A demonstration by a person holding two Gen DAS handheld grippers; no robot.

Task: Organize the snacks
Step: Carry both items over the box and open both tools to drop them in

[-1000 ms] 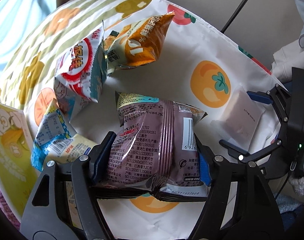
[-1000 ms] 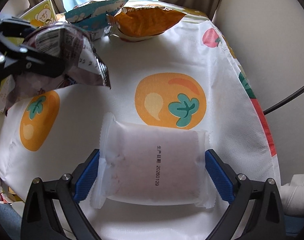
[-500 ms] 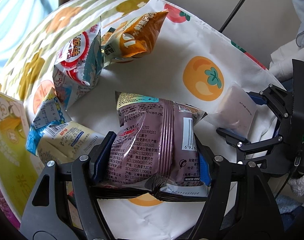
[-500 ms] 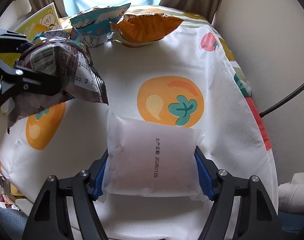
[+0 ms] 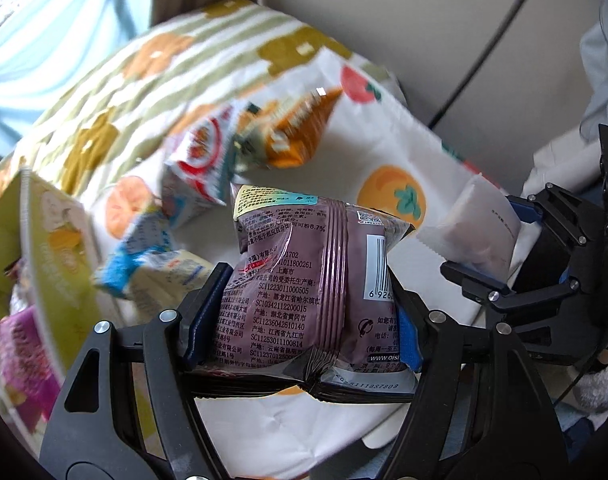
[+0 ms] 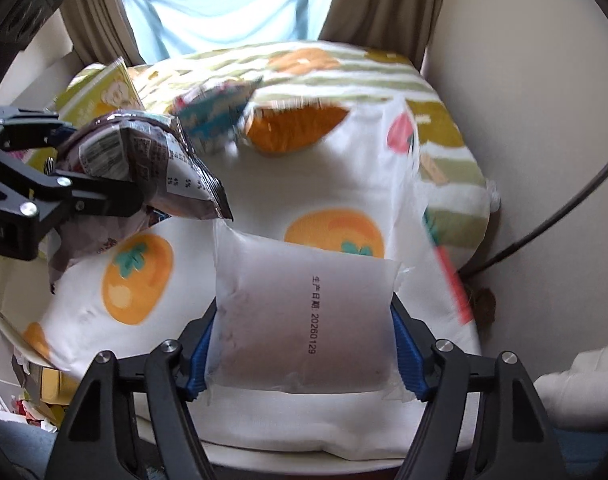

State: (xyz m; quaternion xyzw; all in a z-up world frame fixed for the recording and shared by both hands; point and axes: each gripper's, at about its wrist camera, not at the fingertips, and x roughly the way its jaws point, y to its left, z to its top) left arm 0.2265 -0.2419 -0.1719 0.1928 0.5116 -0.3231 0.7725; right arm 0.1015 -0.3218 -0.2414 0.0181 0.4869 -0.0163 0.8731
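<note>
Two packets are up off the tabletop, one in each gripper. The left gripper pinches a purple-brown snack packet by its sides, its blue pads pressed into the wrapper, printed back and barcode facing the camera. The right gripper clamps a frosted white packet (a date code runs down its middle) between its blue pads, the film bulging out above them. In the left wrist view the white packet shows at the right, held by the right gripper just beside the purple-brown one. In the right wrist view the purple-brown packet hangs at the left in the left gripper, its lower corner near the white packet's top edge; whether they touch I cannot tell.

Below them lies a white cloth printed with orange persimmons. At its far side sit an orange snack bag, a red-and-white bag and a blue-and-white bag, all blurred. A yellow-green box stands at the left edge.
</note>
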